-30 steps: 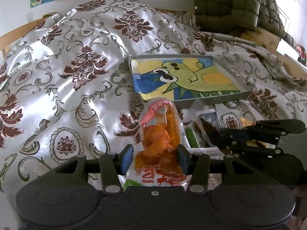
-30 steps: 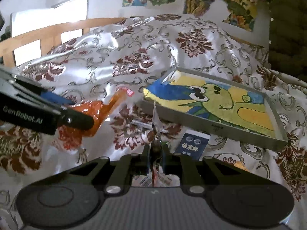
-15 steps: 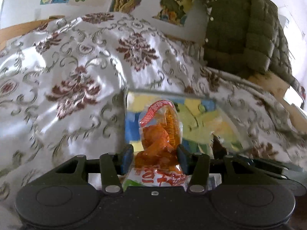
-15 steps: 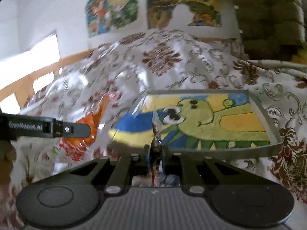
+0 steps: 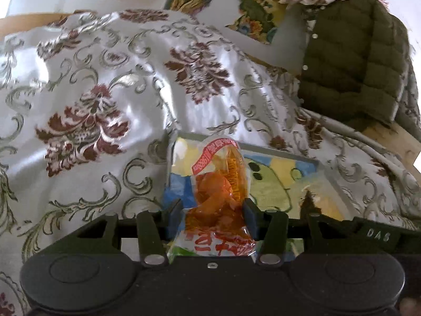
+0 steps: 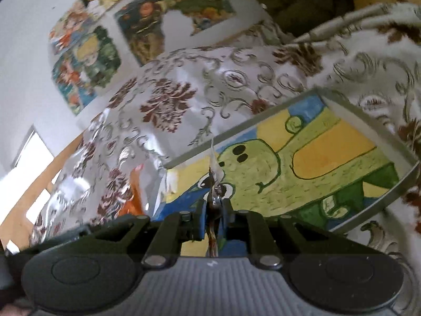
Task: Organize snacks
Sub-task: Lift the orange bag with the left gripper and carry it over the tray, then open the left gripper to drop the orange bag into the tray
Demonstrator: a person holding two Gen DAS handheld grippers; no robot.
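Note:
A clear bag of orange snacks (image 5: 221,184) with a red band stands upright between the blue pads of my left gripper (image 5: 213,216), which is shut on it. Behind the bag lies a grey tray (image 5: 284,181) whose floor is painted with a green dinosaur. My right gripper (image 6: 213,216) is shut on a thin clear packet (image 6: 214,176), seen edge-on, held over the near left corner of the tray (image 6: 329,152). The orange bag (image 6: 131,202) shows at the left of the right wrist view. The right gripper's dark body (image 5: 368,231) sits at the lower right of the left wrist view.
The tray rests on a shiny white bedcover (image 5: 105,92) with maroon flowers. An olive puffer jacket (image 5: 355,60) hangs at the back right. A wooden bed frame (image 5: 394,137) runs behind it. Posters (image 6: 86,52) cover the wall.
Both grippers have moved forward to the tray with their packets still held. The right wrist view has rolled, so the tray now looks tilted. The loose snacks before the tray have left view.

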